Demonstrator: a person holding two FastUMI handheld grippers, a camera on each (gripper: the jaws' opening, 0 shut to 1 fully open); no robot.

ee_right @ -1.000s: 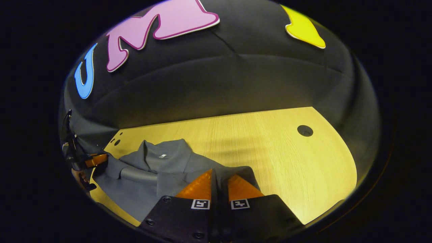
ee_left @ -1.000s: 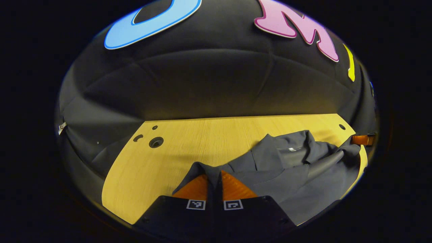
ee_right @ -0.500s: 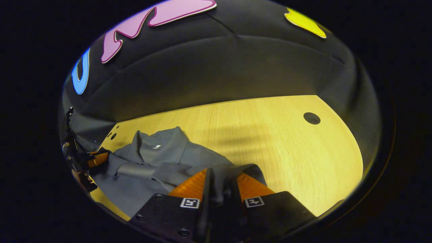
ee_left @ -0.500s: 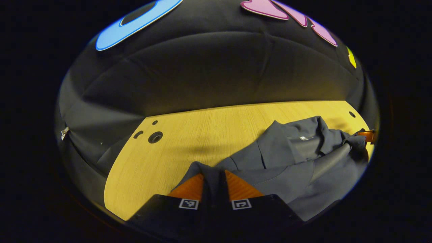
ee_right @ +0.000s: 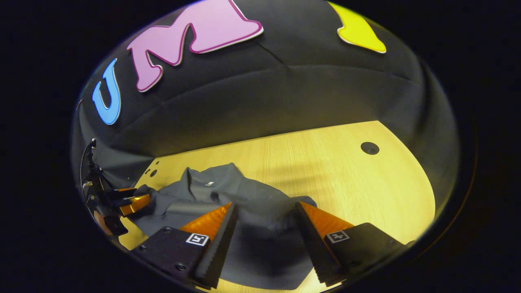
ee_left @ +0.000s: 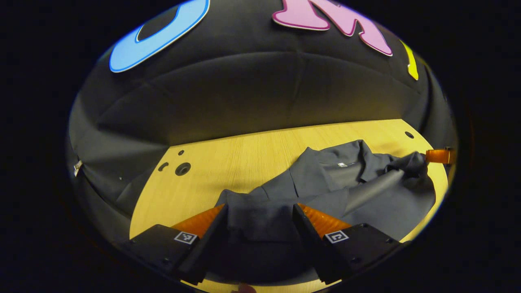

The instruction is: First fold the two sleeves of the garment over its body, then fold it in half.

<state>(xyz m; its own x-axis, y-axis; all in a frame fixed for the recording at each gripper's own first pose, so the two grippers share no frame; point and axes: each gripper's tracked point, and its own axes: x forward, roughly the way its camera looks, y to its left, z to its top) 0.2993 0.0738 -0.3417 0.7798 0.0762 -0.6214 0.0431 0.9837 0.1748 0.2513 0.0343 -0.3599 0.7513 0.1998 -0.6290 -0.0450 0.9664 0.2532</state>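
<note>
Both pairs of jaws stand wide apart and hold nothing. In the left gripper view, the left gripper (ee_left: 258, 215) straddles a corner of the grey garment (ee_left: 346, 191), which lies rumpled on the wooden table (ee_left: 228, 162). In the right gripper view, the right gripper (ee_right: 264, 215) spans the garment's other corner.

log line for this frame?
left gripper: open | right gripper: open | garment: on table, fabric between both grippers' fingers, ungripped
</note>
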